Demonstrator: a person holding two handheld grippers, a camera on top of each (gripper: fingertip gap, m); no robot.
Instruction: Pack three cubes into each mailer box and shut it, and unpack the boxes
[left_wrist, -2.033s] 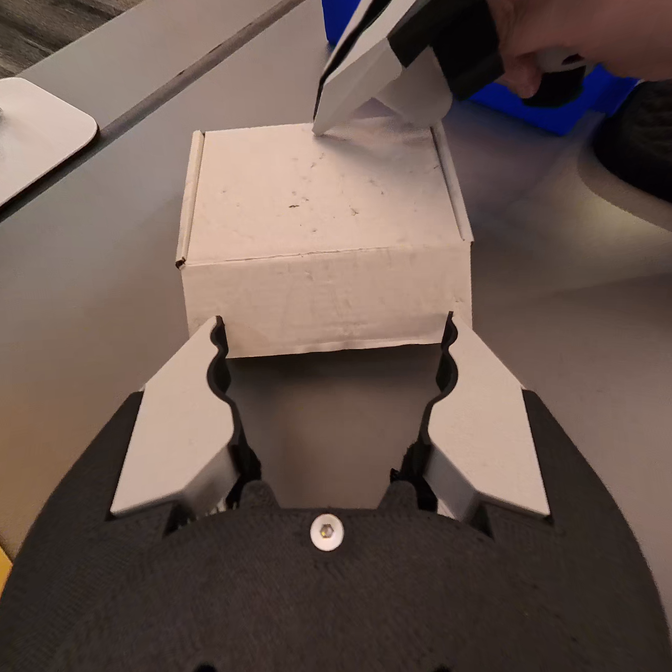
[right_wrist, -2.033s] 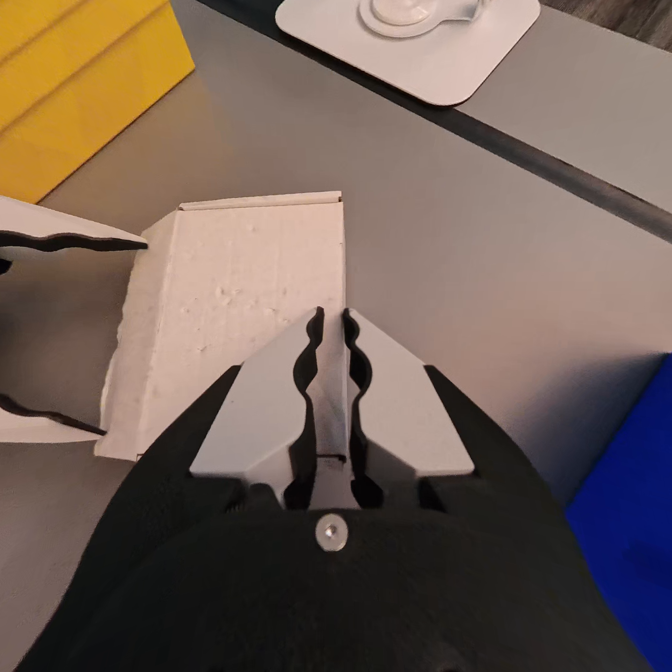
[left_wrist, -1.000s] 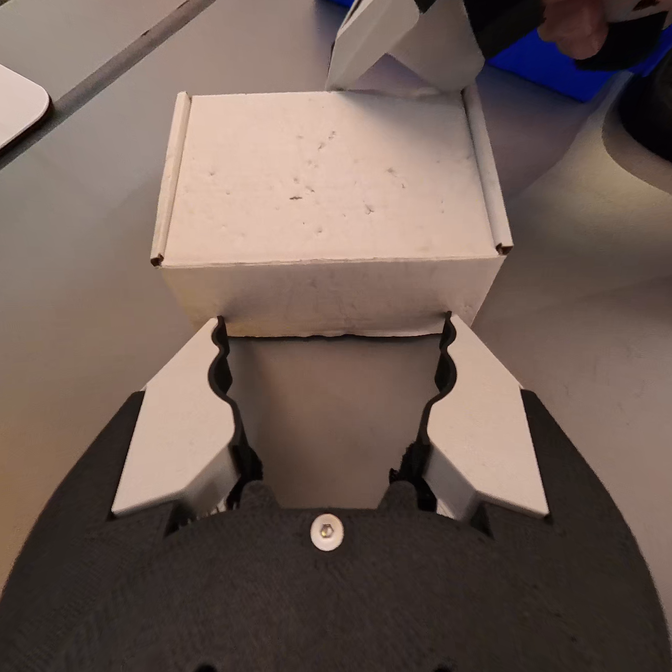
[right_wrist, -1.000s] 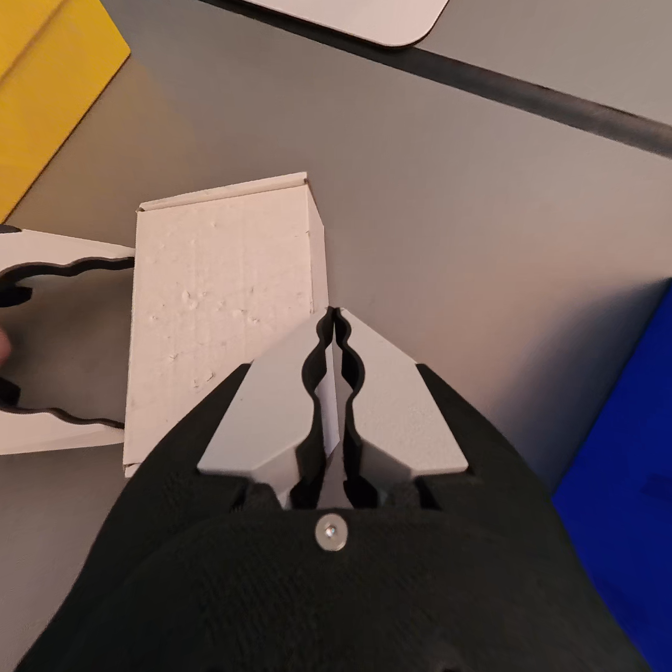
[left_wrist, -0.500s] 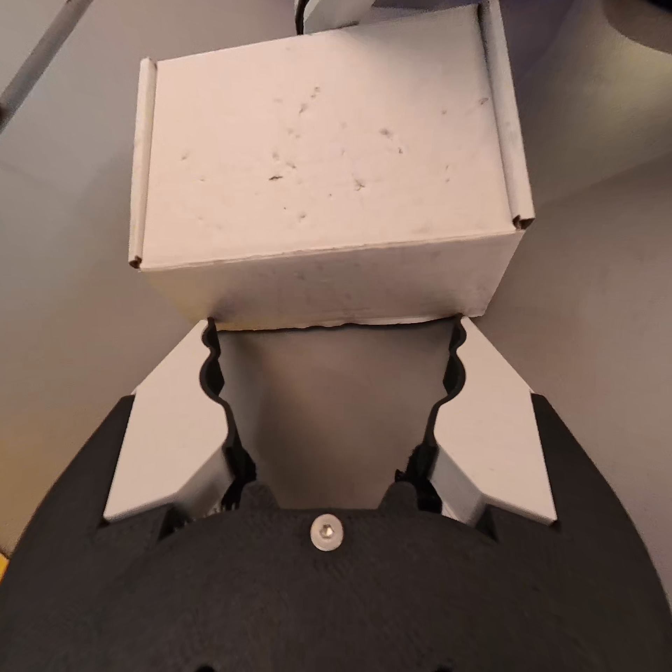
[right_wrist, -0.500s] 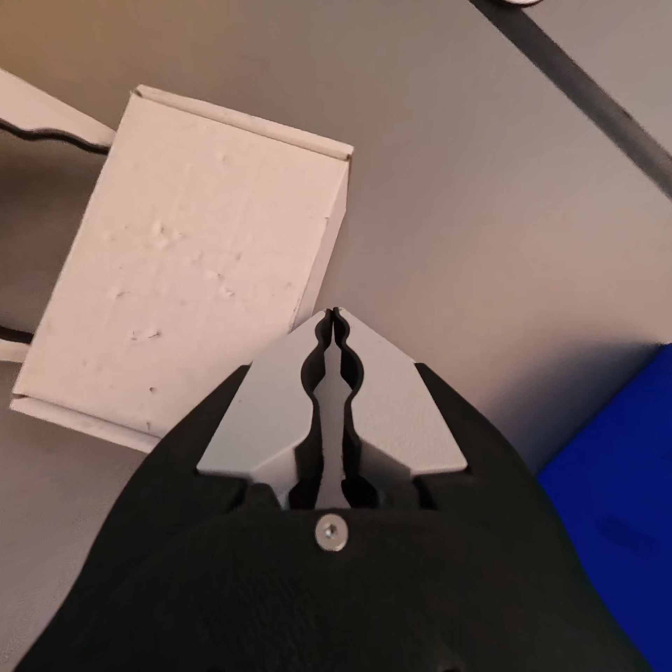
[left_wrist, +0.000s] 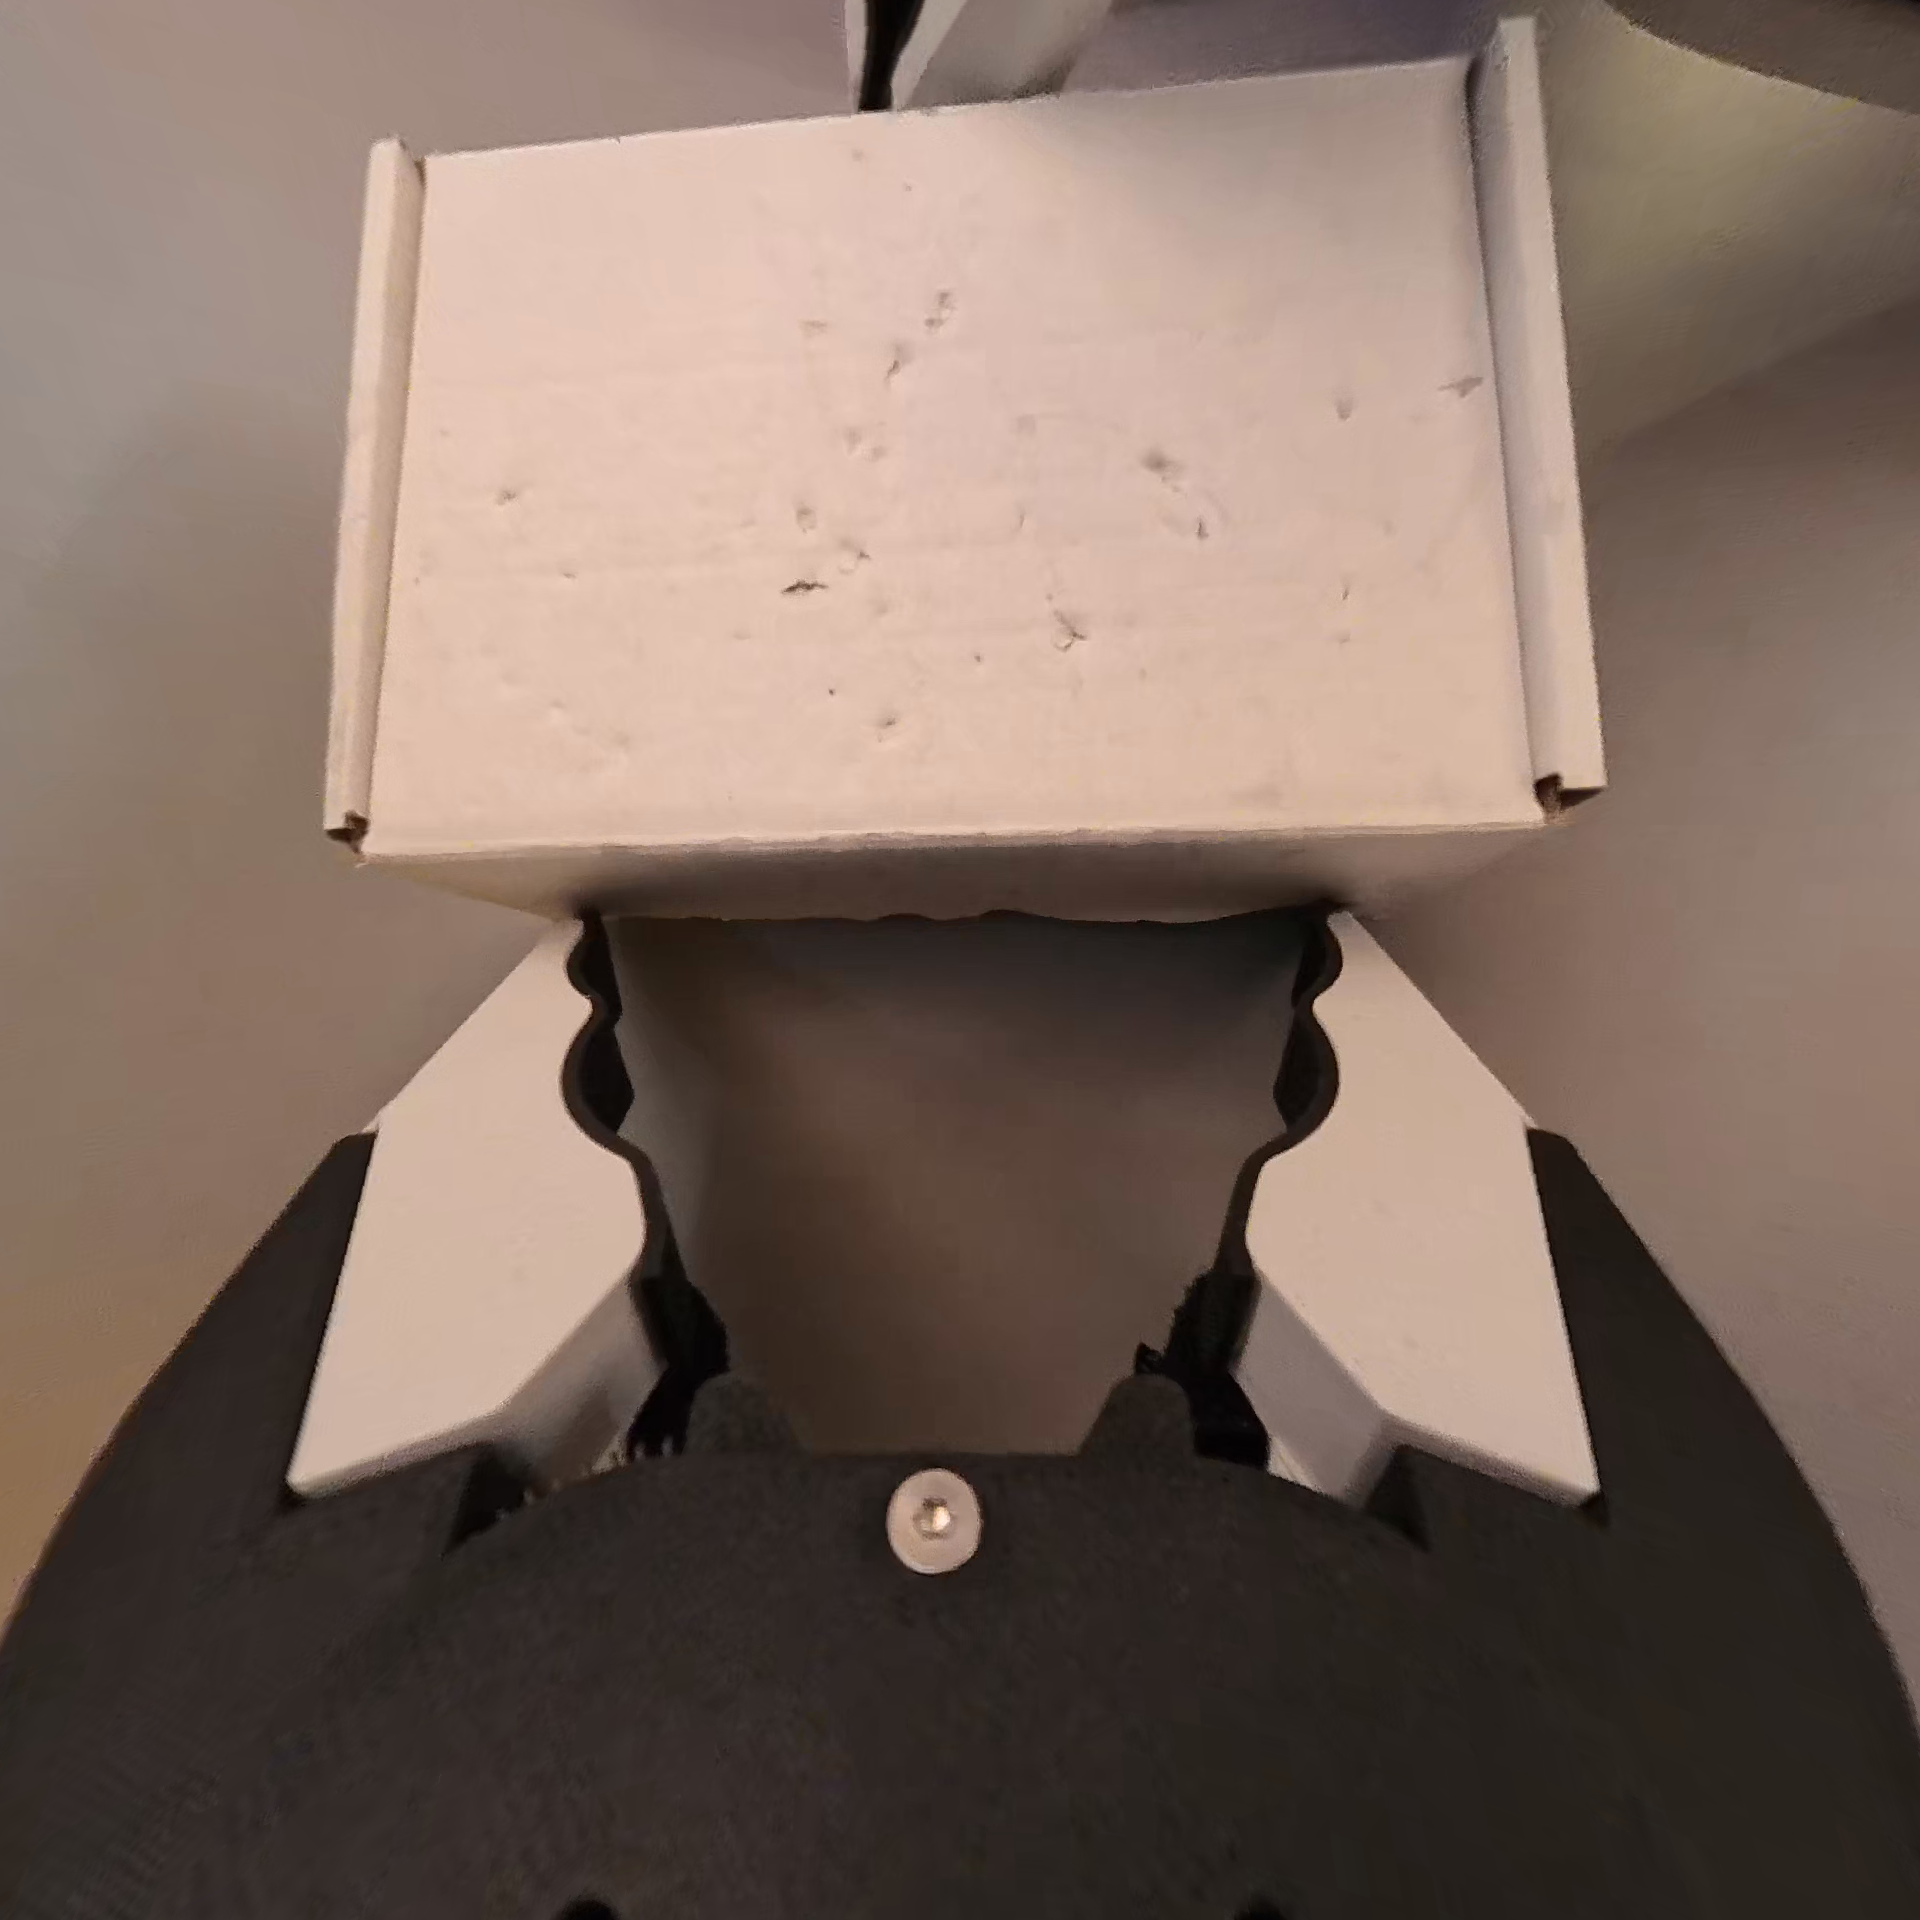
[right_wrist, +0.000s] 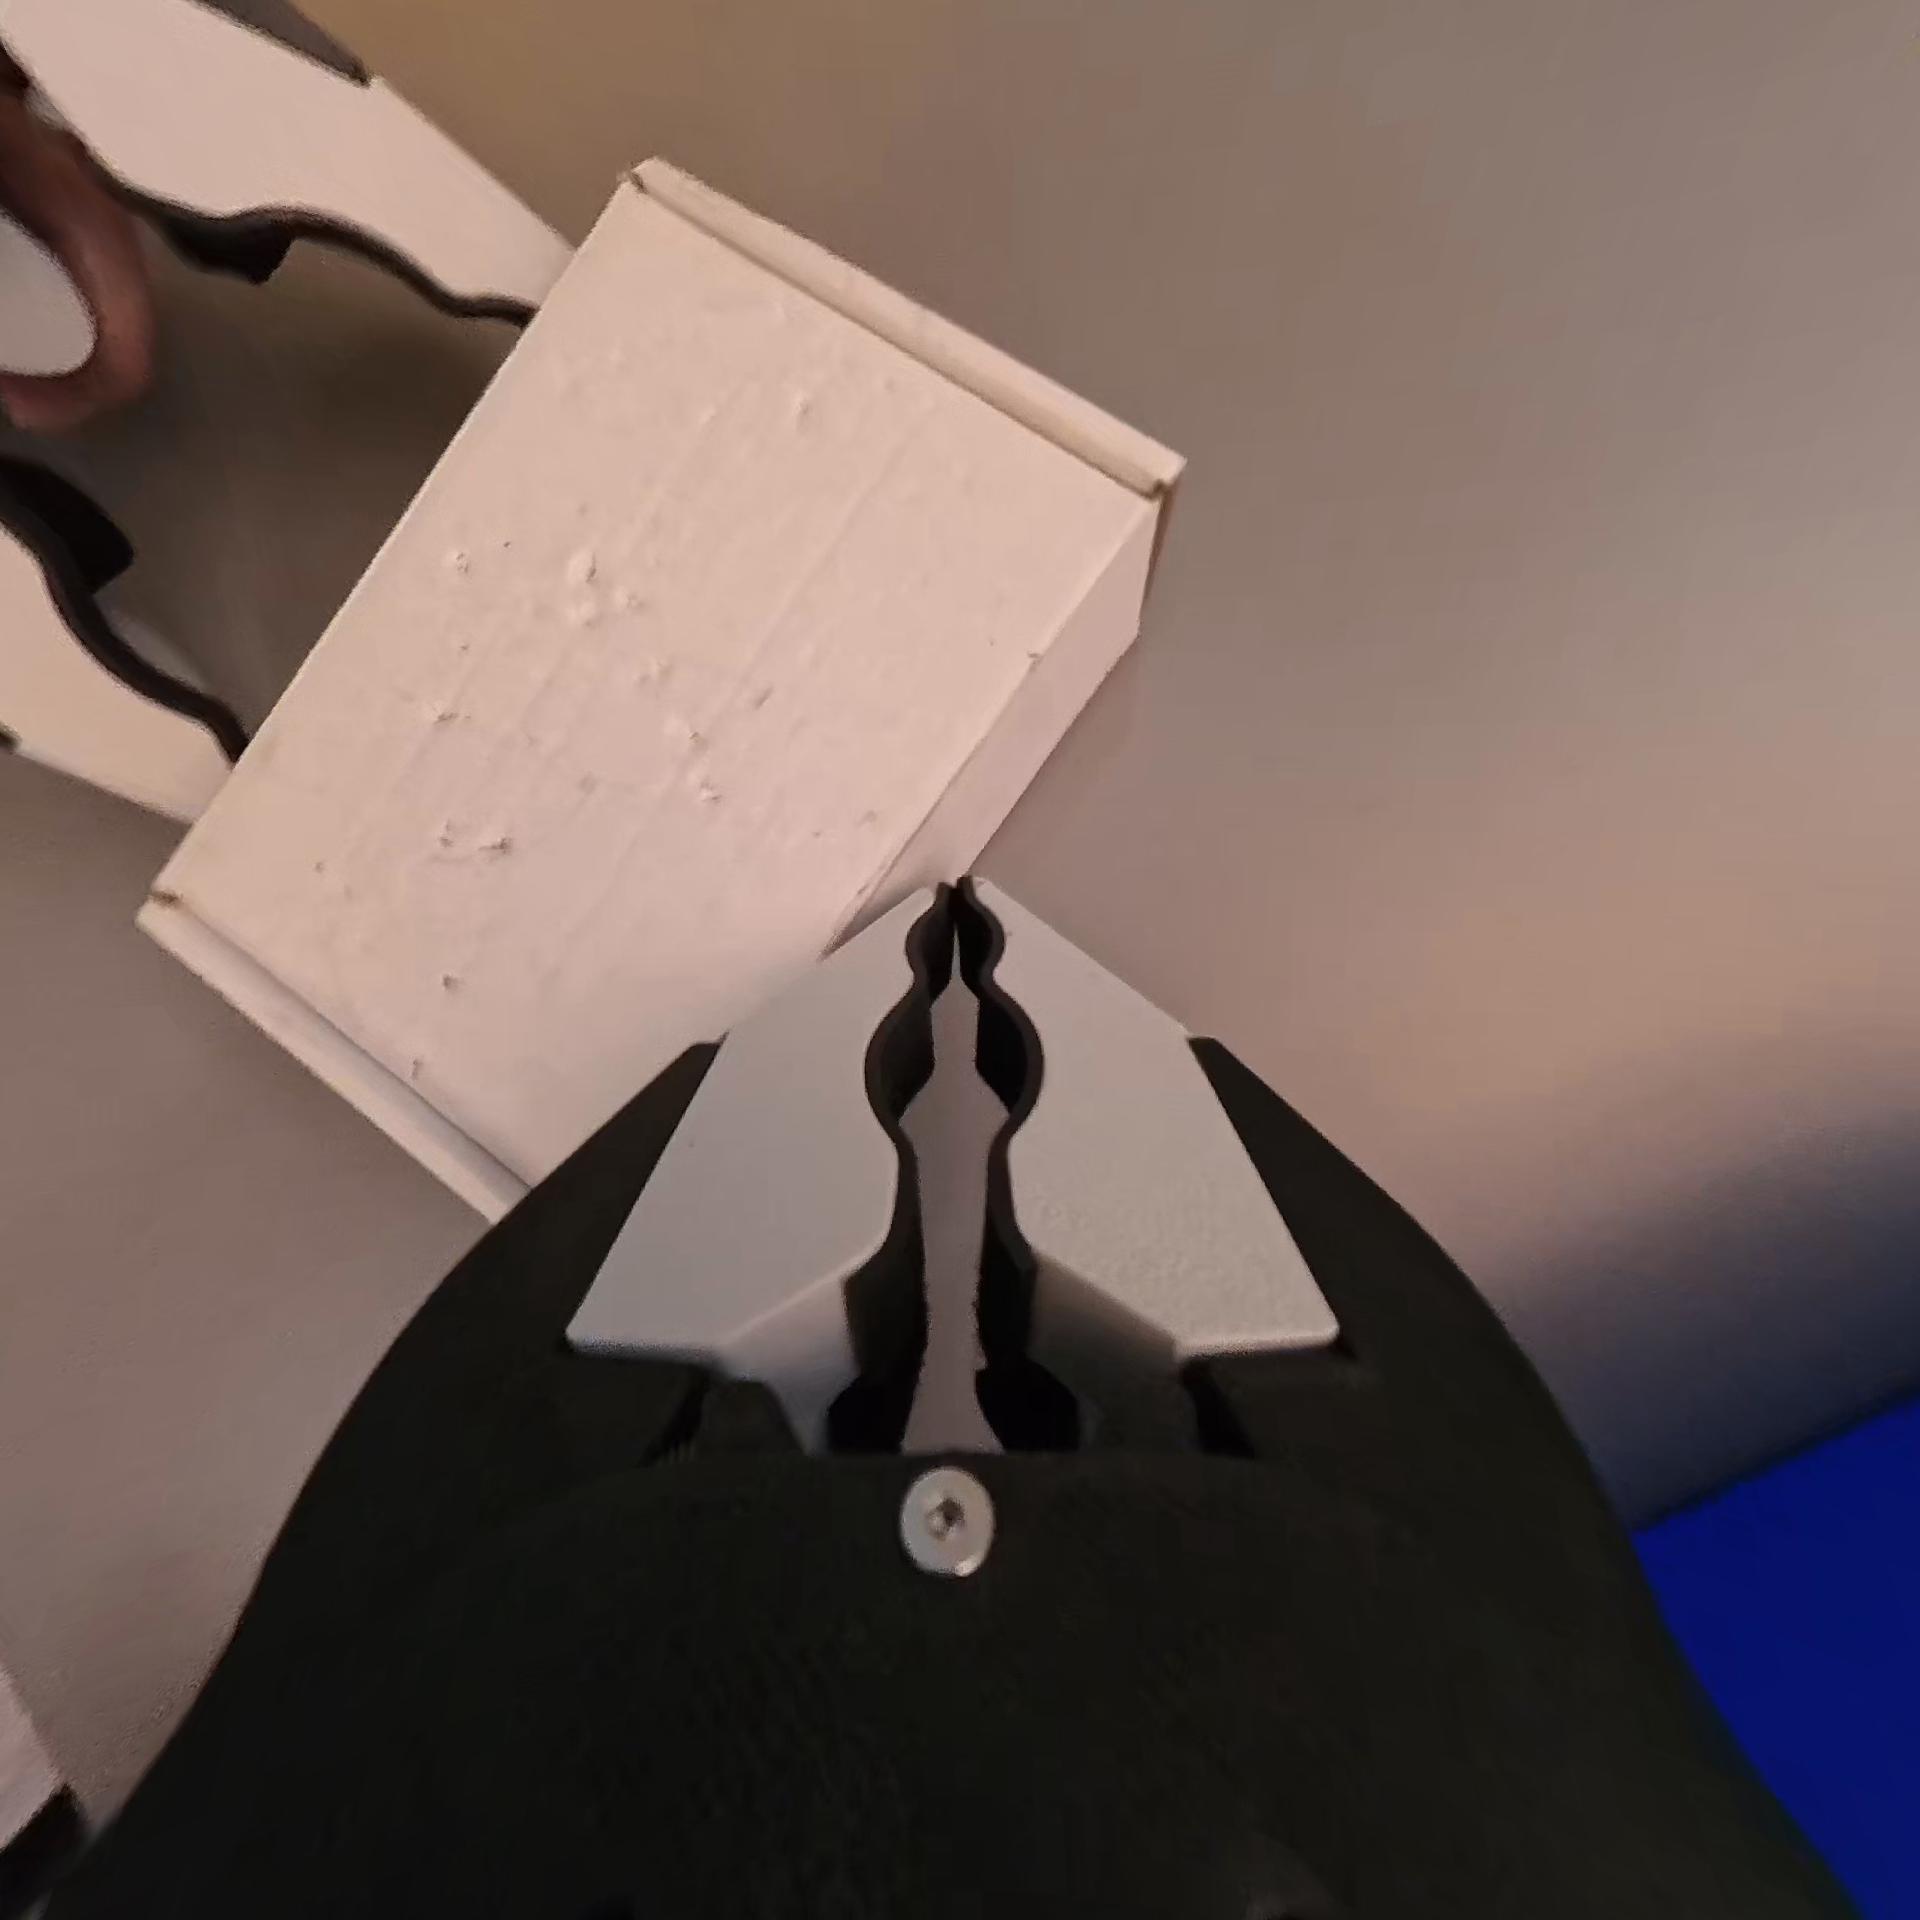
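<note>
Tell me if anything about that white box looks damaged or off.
The mailer box is shut, but its lid is pocked with small dents and nicks, and the lower front edge looks slightly ragged. The left gripper is open at its front; the right gripper is shut beside it.

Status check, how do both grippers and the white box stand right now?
Left hand-held gripper open, fingertips at closed white mailer box. Right hand-held gripper shut, empty, beside box corner. Nothing blocking.

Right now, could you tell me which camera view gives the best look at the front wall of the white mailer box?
The left wrist view: the mailer box faces it squarely, lid shut, front wall above the open left gripper. The right wrist view shows the box at an angle, mostly its lid and one side wall.
</note>
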